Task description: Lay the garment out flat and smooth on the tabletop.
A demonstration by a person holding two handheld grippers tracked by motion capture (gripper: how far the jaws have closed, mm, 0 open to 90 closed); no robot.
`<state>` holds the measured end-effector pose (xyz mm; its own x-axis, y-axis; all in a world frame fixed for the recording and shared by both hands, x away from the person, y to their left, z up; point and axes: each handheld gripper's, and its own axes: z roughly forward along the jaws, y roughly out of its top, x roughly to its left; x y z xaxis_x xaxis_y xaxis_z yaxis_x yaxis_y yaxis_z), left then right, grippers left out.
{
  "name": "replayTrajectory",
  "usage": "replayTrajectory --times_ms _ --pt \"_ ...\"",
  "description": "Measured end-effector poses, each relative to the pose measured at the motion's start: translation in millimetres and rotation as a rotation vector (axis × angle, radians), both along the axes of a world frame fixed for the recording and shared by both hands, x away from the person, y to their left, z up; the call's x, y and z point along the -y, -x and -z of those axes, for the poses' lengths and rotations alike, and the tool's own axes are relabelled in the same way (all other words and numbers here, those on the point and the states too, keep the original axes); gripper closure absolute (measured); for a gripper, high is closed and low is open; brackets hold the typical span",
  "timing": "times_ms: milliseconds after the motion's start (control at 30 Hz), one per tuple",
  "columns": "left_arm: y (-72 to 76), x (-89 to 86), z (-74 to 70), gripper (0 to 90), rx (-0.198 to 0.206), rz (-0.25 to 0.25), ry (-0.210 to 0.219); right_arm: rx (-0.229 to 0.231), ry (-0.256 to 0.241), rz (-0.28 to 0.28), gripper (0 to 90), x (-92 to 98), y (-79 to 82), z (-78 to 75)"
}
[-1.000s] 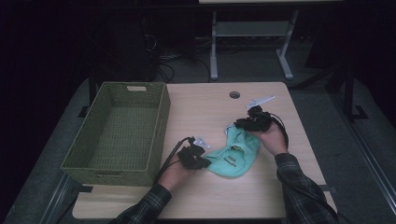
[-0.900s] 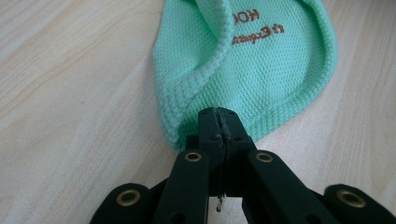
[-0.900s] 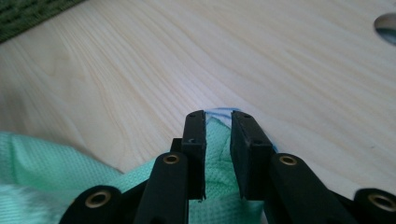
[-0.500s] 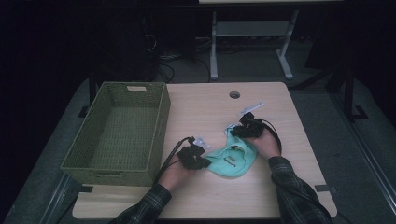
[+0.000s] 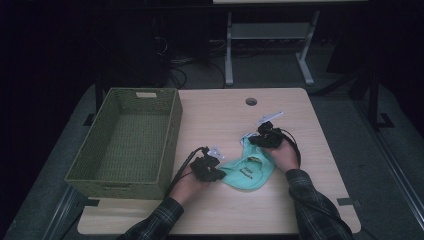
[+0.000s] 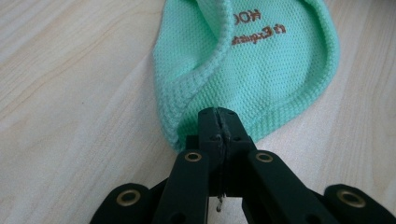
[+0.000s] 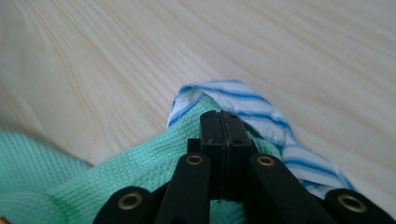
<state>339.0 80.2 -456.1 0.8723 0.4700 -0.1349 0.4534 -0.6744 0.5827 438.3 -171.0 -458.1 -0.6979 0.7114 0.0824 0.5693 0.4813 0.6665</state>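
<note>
Lying just right of centre on the bench (image 5: 225, 115), the mint-green cloth (image 5: 247, 170) is a waffle-knit piece with a ribbed hem, brown lettering and a blue-striped white lining; the left claw (image 5: 216, 174) pinches its near edge, the right claw (image 5: 252, 141) its far edge, beside the basket (image 5: 172, 135)

Looks like a dim lab or workroom: bare wooden desk (image 5: 220, 115) with cable hole (image 5: 251, 101), tangled cables (image 5: 182, 62) on carpeted floor (image 5: 345, 105), metal stand (image 5: 267, 37) behind.

mint-green cloth (image 6: 261, 70) with brown lettering, blue-striped white cloth (image 7: 261, 112), olive-green woven basket (image 5: 125, 145), pale woodgrain table (image 5: 225, 110)
</note>
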Motion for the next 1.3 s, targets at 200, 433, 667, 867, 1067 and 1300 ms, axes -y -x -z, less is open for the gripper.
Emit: replayTrajectory --times_ms 200,433,667,867,1067,1300 --pt "-0.6 -0.2 -0.2 88.8 0.009 0.007 -0.006 0.047 -0.017 0.031 89.4 1.7 -2.5 -18.5" --pt "0.8 0.9 0.3 88.7 0.001 -0.011 0.007 0.077 -0.047 0.075 89.4 4.7 -11.0 -31.5" --pt "1.0 1.0 -0.4 88.8 0.005 -0.003 -0.005 0.094 -0.037 0.112 89.4 6.1 -28.0 -35.5" --pt "1.4 1.4 0.2 88.8 0.001 -0.01 0.007 0.078 -0.026 0.126 89.3 3.5 -39.9 -28.6" --pt "1.0 1.1 0.3 88.7 0.003 -0.008 0.007 0.083 -0.068 0.103 81.8 4.4 -34.6 -28.3" --pt "0.4 0.5 0.3 88.8 0.004 -0.003 0.004 0.084 -0.096 0.082 87.4 16.1 -16.1 -39.0"
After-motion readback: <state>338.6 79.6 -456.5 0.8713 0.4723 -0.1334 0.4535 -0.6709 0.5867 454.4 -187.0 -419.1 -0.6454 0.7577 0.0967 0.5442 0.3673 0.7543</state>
